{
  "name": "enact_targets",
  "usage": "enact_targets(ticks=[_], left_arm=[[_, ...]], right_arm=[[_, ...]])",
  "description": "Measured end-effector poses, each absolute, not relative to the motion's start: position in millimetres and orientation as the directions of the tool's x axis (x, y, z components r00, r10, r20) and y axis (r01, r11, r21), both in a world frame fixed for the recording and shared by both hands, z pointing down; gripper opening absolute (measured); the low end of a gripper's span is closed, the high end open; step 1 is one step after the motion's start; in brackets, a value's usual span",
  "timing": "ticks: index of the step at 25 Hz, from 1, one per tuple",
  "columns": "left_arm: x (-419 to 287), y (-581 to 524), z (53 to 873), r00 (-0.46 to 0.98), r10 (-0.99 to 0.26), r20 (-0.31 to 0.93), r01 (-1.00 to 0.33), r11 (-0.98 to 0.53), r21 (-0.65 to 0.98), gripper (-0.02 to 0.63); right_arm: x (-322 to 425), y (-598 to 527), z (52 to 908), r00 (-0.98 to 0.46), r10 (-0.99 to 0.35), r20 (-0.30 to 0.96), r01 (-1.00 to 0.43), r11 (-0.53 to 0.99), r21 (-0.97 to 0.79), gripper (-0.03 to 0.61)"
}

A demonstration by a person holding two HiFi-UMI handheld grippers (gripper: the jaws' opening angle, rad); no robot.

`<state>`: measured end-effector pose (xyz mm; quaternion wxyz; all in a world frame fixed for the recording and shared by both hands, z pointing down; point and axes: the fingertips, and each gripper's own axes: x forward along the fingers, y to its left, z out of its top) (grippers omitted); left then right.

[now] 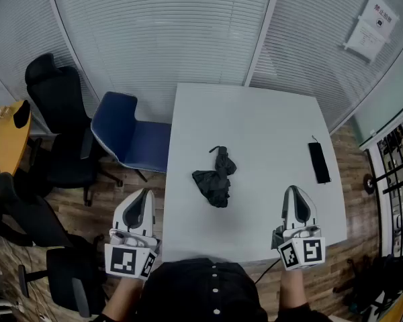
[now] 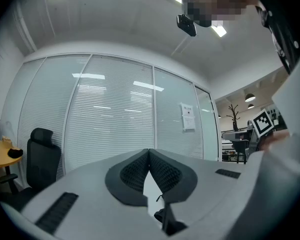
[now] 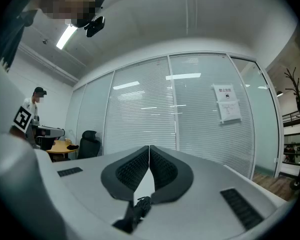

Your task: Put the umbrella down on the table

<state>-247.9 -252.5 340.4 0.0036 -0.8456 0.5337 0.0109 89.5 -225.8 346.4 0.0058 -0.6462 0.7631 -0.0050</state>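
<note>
The umbrella (image 1: pixel 216 177) lies folded in a dark, crumpled bundle on the middle of the white table (image 1: pixel 255 119), held by neither gripper and well apart from both. The left gripper (image 1: pixel 146 192) hovers just off the table's near left edge, over the wooden floor. Its jaws are pressed together at the tips with nothing between them. The right gripper (image 1: pixel 292 189) hangs above the near right part of the table, jaws likewise closed and empty. In both gripper views the umbrella shows low beyond the closed tips, on the bare tabletop. A black flat case (image 1: pixel 318 162) lies near the table's right edge, beyond the right gripper and well to the right of the umbrella. A blue chair (image 1: pixel 130 136) stands against the table's left side, with a black office chair (image 1: pixel 54 96) further left and a yellow round table (image 1: pixel 11 134) at the far left. Behind the table runs a glass wall with blinds (image 1: pixel 161 32), with paper notices (image 1: pixel 372 19) on it at the far right.
</note>
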Motion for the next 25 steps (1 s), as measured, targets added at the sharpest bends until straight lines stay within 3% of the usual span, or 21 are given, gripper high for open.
enact_targets(ticks=[25], left_arm=[[-255, -245, 342, 0.42, -0.907, -0.017, -0.907, -0.42, 0.017, 0.015]], right_arm=[[74, -226, 348, -0.182, -0.983, 0.003, -0.983, 0.182, 0.009, 0.031]])
